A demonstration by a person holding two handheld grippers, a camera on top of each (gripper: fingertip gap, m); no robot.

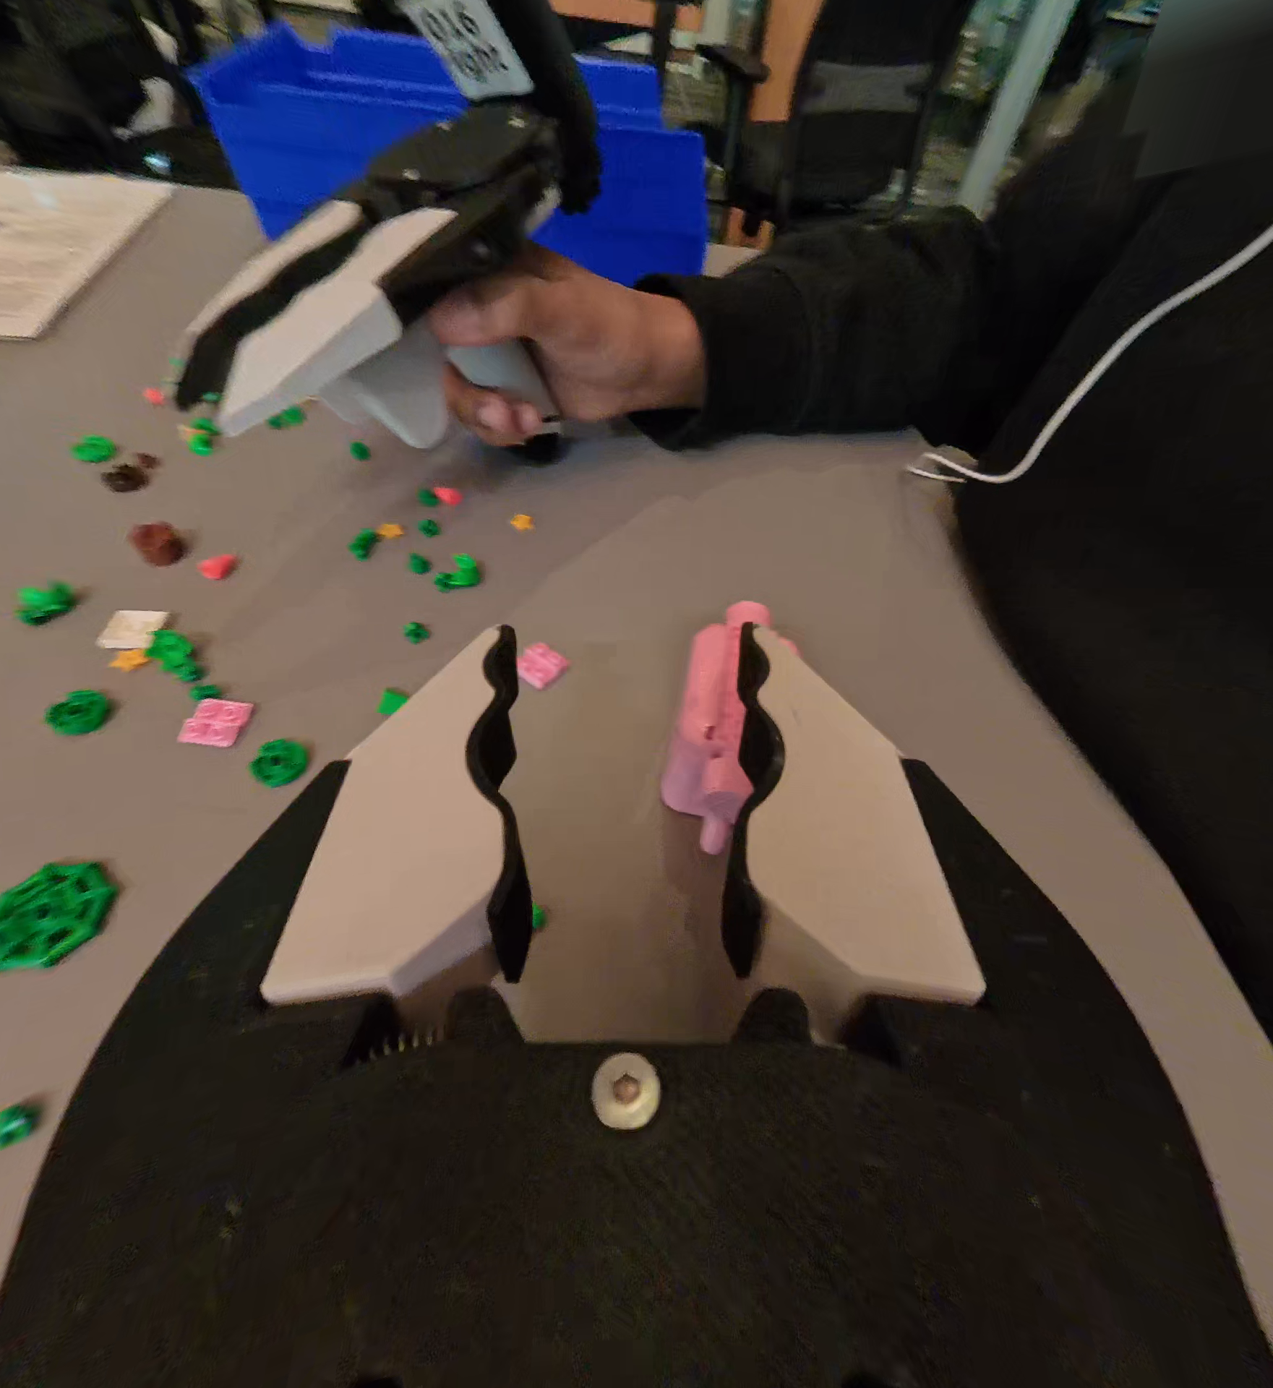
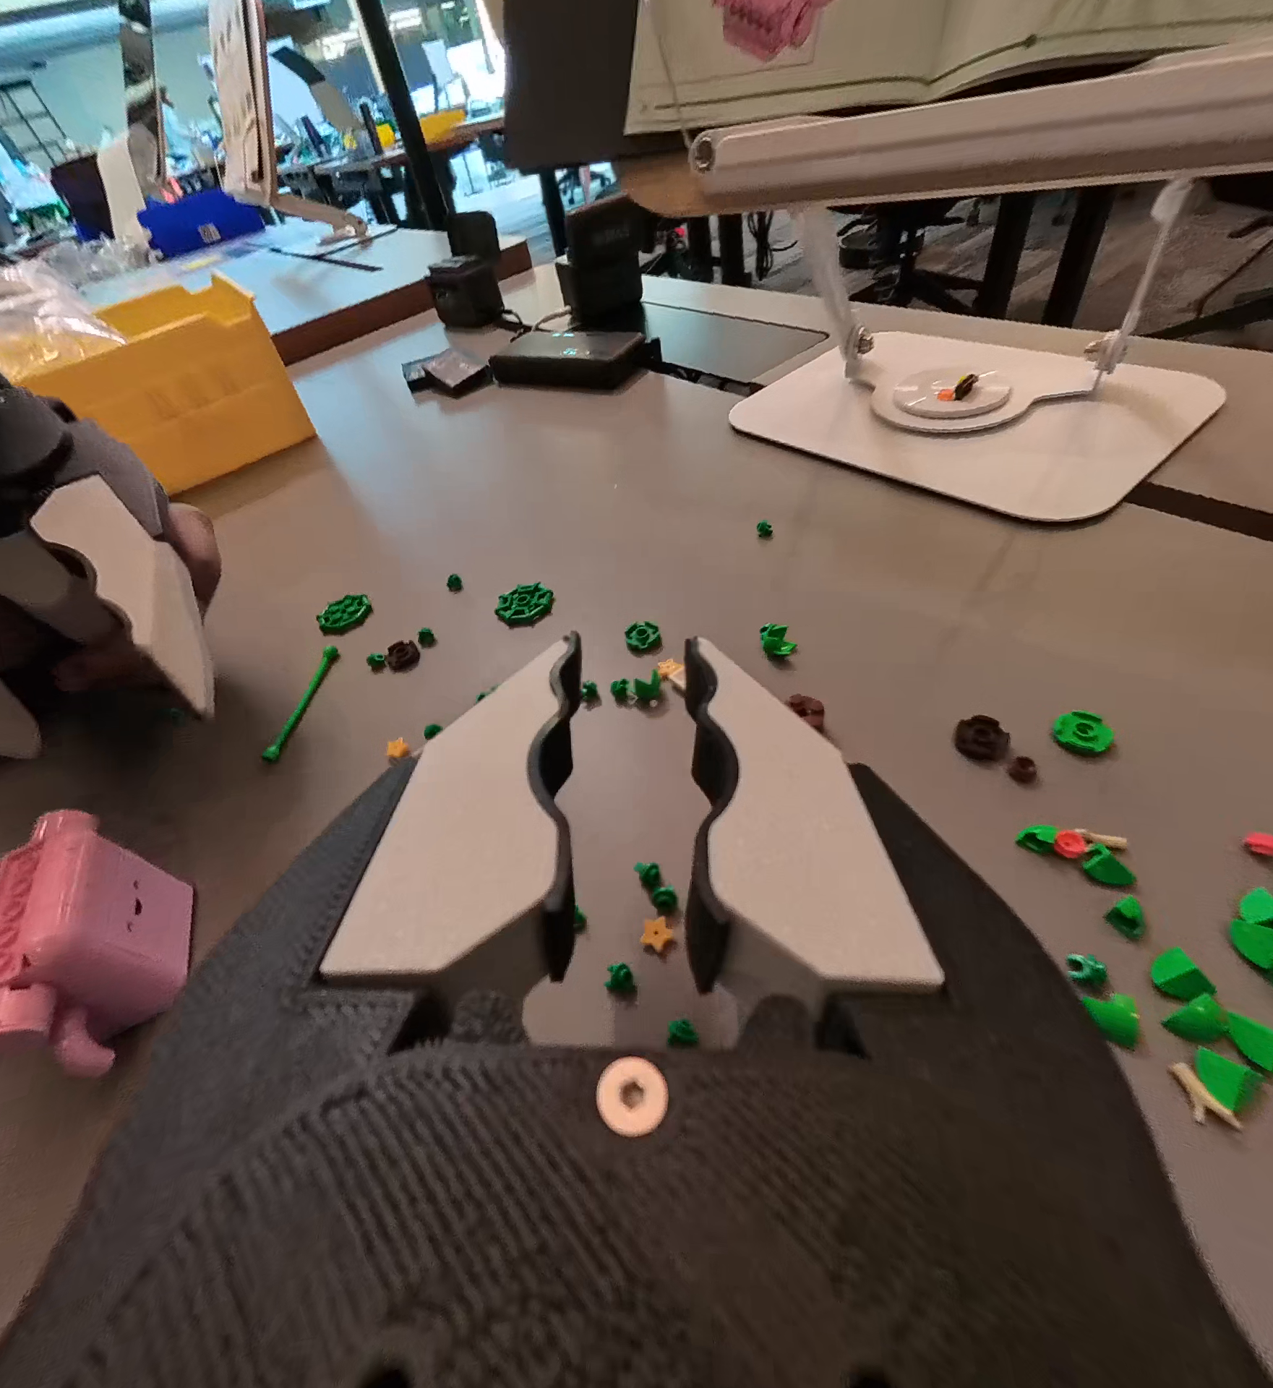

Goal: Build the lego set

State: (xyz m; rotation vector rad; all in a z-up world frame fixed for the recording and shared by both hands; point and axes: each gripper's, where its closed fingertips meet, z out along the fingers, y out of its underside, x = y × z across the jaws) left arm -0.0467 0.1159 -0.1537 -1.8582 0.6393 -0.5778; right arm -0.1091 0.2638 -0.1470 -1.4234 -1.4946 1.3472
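Left gripper (image 1: 625, 653) parted, empty — pink assembly (image 1: 708, 721) by its finger; right gripper (image 2: 632, 661) parted, empty, over green bits (image 2: 656, 885).

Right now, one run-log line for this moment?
left claw: open, empty | right claw: open, empty | pink assembly: on table, untouched | loose pieces: scattered

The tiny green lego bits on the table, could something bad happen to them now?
Maybe. The right gripper hangs open just above the tiny green pieces, so a low sweep could scatter them. The left gripper sits open right beside the pink block, which lies on its side near the table edge; a nudge might push it off.
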